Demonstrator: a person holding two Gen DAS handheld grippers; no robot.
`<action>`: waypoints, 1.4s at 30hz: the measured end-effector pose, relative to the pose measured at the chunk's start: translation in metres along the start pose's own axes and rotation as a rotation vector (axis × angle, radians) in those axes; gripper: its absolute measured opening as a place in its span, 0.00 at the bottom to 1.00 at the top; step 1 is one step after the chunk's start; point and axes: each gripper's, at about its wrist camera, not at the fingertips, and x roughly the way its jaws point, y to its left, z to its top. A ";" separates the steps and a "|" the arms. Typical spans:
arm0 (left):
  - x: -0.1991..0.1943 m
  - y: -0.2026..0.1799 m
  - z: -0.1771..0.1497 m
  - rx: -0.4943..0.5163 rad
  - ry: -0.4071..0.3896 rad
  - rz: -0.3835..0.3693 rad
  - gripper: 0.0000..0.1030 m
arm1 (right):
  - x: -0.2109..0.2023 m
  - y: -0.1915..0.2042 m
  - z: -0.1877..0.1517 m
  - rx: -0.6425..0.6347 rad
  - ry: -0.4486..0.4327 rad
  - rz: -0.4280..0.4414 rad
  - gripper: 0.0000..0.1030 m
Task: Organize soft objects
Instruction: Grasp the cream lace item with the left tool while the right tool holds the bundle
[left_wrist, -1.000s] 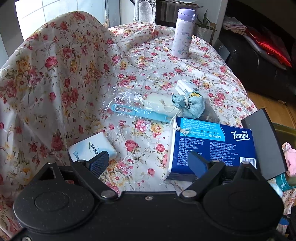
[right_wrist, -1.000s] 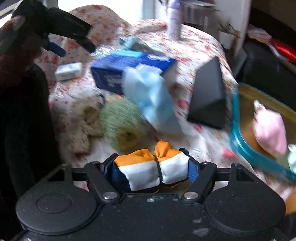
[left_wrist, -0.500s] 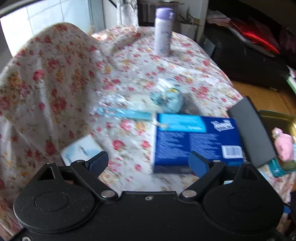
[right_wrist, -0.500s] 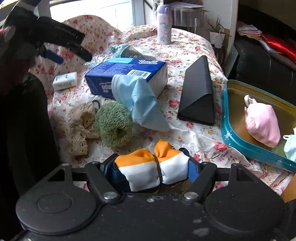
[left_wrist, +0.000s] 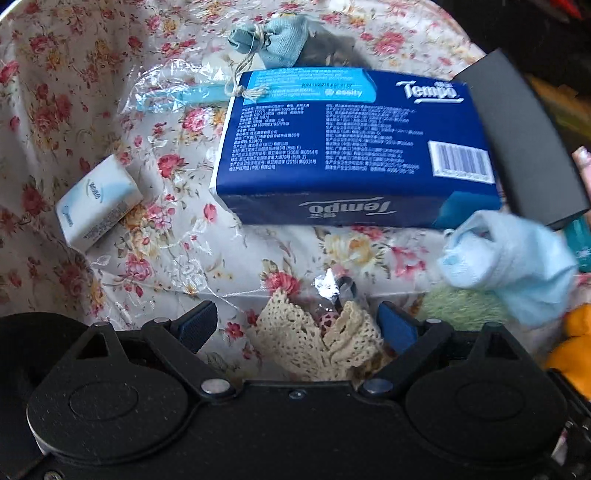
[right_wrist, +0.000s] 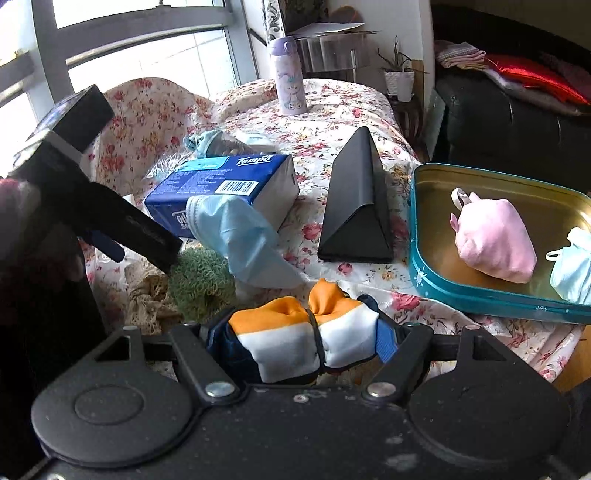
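Note:
My left gripper (left_wrist: 297, 319) points steeply down at the flowered tablecloth, open, its blue pads on either side of a cream lace cloth (left_wrist: 354, 332) without pressing it. My right gripper (right_wrist: 299, 336) is shut on a rolled orange, white and navy cloth bundle (right_wrist: 343, 332), held above the table's near edge. A light blue face mask (right_wrist: 243, 240) leans on the blue Tempo tissue pack (left_wrist: 351, 147). Beside the lace lies a green knitted ball (right_wrist: 201, 280). A teal tin tray (right_wrist: 480, 291) at the right holds a pink pouch (right_wrist: 495, 240) and another blue mask (right_wrist: 572, 269).
A black triangular case (right_wrist: 354, 206) stands between the tissue pack and the tray. A small white tissue packet (left_wrist: 96, 199), a blue drawstring sachet (left_wrist: 284, 40) and a plastic-wrapped blue brush (left_wrist: 177, 96) lie further left. A lilac bottle (right_wrist: 286, 74) stands at the far end.
My left gripper has tipped downward and come back toward the near table edge, so the lace cloth now sits between its fingers. The right gripper keeps its grip on the bundle and shifted slightly.

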 end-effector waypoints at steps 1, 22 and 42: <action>0.001 -0.002 0.000 -0.004 -0.001 0.012 0.88 | 0.000 0.000 0.000 0.001 -0.001 0.000 0.72; -0.044 0.051 -0.001 -0.237 -0.125 -0.033 0.31 | -0.004 -0.007 0.000 0.048 -0.044 0.000 0.72; -0.011 0.013 0.006 -0.146 -0.041 0.016 0.83 | -0.004 -0.007 0.001 0.046 -0.047 -0.002 0.73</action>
